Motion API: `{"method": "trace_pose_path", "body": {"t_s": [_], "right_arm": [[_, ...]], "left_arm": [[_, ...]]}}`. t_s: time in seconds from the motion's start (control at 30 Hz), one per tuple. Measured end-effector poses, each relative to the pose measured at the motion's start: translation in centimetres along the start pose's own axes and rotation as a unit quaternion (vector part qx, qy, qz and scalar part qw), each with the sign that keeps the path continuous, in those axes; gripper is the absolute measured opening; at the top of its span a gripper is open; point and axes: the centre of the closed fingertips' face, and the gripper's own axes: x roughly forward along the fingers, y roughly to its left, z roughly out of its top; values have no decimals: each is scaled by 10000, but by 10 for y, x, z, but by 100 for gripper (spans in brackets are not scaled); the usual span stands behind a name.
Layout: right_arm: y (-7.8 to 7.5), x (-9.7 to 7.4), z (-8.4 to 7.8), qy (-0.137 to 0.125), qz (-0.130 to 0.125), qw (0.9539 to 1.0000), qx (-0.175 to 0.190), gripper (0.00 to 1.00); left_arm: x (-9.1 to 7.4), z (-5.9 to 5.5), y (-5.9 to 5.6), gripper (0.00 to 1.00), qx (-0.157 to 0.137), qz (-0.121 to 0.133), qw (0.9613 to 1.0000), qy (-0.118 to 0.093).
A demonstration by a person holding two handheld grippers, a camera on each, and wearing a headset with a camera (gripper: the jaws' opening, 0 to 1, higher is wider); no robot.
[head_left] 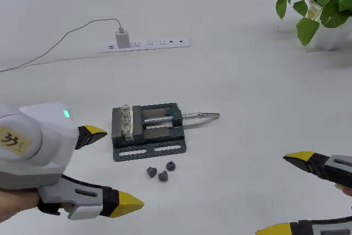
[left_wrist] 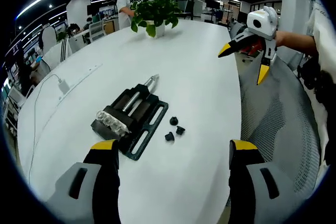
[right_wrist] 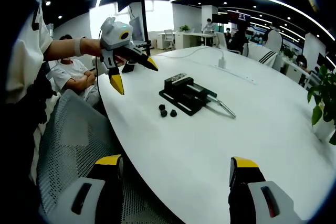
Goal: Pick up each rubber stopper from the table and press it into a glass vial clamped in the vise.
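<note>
Head view
- Worktop (head_left: pixel 247 81): white and broad.
- Vise (head_left: pixel 147 130): dark, lying flat near the middle, its screw handle pointing right.
- Vials (head_left: pixel 126 120): clear glass, in a row clamped at the left end of the vise.
- Stoppers (head_left: pixel 163 176): three, dark, in a loose cluster on the worktop just in front of the vise, apart from the vials.
- Left claw (head_left: pixel 113 167): at lower left, jaws spread wide and holding nothing, near the vise's left side.
- Right claw (head_left: pixel 285 193): at lower right, jaws spread and holding nothing, well apart from the vise.
- Power strip (head_left: pixel 146 43): white, at the far side, with a charger (head_left: pixel 122 38) plugged in and a cable trailing left.
- Plant (head_left: pixel 322 4): green and leafy, at the far right corner.

Left gripper view
- Left claw (left_wrist: pixel 173 144): yellow-tipped jaws apart, nothing between them.
- Vise (left_wrist: pixel 131 119): ahead of the left jaw, vials (left_wrist: pixel 108 120) at its near end.
- Stoppers (left_wrist: pixel 174 121): on the worktop just right of the vise.
- Right claw (left_wrist: pixel 242 64): held in the air at upper right, released.

Right gripper view
- Right claw (right_wrist: pixel 176 161): jaws apart, empty.
- Vise (right_wrist: pixel 184 94): mid-worktop, stoppers (right_wrist: pixel 164 113) just beside its near edge.
- Left claw (right_wrist: pixel 134 75): at upper left, released, above the worktop's edge.
- Chair (right_wrist: pixel 73 140): grey mesh, at lower left.
</note>
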Motion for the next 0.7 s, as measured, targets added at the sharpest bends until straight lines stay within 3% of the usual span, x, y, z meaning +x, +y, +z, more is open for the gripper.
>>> {"method": "trace_pose_path", "body": {"t_s": [0.23, 0.4, 0.7], "right_arm": [[3, -1, -3, -39, 49, 10000, 16, 78], [5, 0, -6, -35, 47, 10000, 60, 78], [8, -3, -8, -70, -2, 9999, 128, 76]], "left_arm": [[13, 4, -2, 77, 184, -186, 9996, 130], [21, 10, 0, 63, 281, -285, 9990, 220], [40, 8, 0, 46, 601, -546, 9945, 657]]}}
